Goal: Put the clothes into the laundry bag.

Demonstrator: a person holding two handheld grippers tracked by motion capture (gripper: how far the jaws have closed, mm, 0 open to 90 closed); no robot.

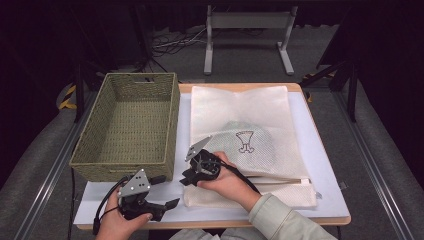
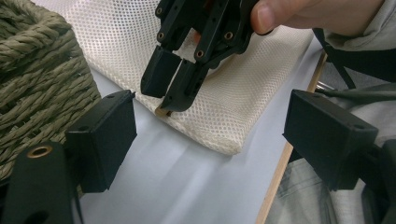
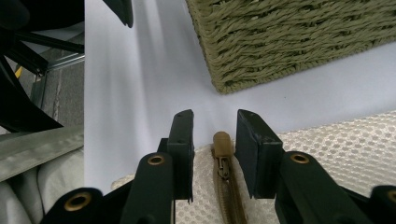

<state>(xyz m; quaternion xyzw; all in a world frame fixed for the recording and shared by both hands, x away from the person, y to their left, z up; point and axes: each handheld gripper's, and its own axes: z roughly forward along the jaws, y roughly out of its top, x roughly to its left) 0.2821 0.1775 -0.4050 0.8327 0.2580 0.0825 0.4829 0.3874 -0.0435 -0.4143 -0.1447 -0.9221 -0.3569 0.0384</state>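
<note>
Two grippers work over a white-topped table (image 1: 320, 165) above grey carpet: left gripper (image 1: 165, 205) spread wide, right gripper (image 3: 215, 135) parted around the mesh bag's (image 1: 265, 115) zipper pull (image 3: 222, 142).

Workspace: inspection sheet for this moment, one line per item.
Surface: white table mat, wooden edge.
Job's things: cream mesh bag flat, garment inside; brown zipper pull at its near-left corner.
Clutter: woven basket at left.
Grippers: right gripper open, jaws either side of the pull; left gripper open, off the bag.
Cables: one trails from each gripper; more on the floor beyond.
Surroundings: dark room, grey metal stand behind.
</note>
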